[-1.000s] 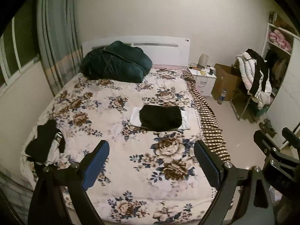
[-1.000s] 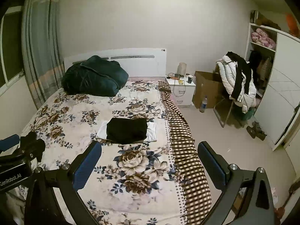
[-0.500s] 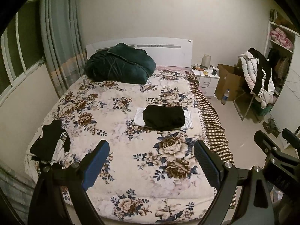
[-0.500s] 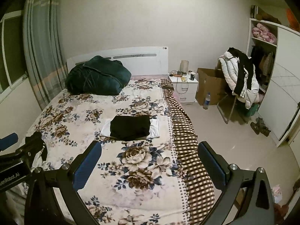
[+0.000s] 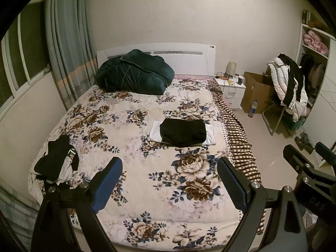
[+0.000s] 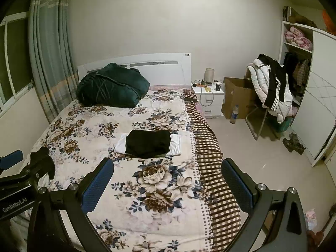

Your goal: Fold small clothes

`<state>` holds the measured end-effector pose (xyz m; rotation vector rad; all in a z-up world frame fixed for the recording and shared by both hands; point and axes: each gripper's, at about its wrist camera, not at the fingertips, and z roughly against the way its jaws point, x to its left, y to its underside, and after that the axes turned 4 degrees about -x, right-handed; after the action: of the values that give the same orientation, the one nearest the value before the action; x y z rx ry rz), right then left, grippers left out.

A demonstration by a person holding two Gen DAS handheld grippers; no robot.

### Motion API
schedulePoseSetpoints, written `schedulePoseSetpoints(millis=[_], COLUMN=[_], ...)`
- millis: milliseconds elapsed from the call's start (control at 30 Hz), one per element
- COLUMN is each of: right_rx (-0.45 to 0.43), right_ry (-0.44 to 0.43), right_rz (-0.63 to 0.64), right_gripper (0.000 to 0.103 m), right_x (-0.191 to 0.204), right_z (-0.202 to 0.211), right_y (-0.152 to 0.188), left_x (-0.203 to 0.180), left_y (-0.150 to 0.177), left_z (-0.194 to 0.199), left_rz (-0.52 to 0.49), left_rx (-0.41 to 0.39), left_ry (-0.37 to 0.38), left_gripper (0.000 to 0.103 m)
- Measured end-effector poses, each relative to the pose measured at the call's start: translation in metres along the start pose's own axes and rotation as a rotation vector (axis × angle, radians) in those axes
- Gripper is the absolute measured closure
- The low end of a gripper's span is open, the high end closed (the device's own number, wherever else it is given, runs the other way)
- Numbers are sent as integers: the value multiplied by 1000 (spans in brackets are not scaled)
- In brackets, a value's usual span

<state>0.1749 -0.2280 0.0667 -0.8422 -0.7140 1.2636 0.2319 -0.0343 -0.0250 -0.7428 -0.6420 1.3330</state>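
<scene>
Left wrist view: left gripper (image 5: 169, 180) jaws wide apart, holding nothing, above the foot edge of the bed (image 5: 134, 191). Folded black garment (image 5: 183, 131) lies on a folded white garment (image 5: 155, 132) near the bed's right edge. Unfolded clothes pile (image 5: 55, 161) sits at the left foot corner. Cardboard box (image 5: 256, 92) stands open; contents hidden.

Right wrist view: right gripper (image 6: 168, 183) jaws likewise apart, empty. Black garment (image 6: 148, 140) mid-bed. Shelf unit (image 6: 296, 42) holds pink bundles (image 6: 297, 36); lower shelves too dark to read. Left gripper body partly cut off at the frame edge.
</scene>
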Motion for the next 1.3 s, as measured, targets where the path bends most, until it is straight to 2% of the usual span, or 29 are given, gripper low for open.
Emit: schedulePoseSetpoints(millis=[1300], right_rx=[13], right_ry=[-2], right_rz=[-9], right_gripper=[0], right_x=[5], right_z=[1], right_y=[5], left_x=[-6], left_y=[0], left_z=[0], left_rz=[-11], left_rx=[-1], left_ry=[-20], left_gripper=[11])
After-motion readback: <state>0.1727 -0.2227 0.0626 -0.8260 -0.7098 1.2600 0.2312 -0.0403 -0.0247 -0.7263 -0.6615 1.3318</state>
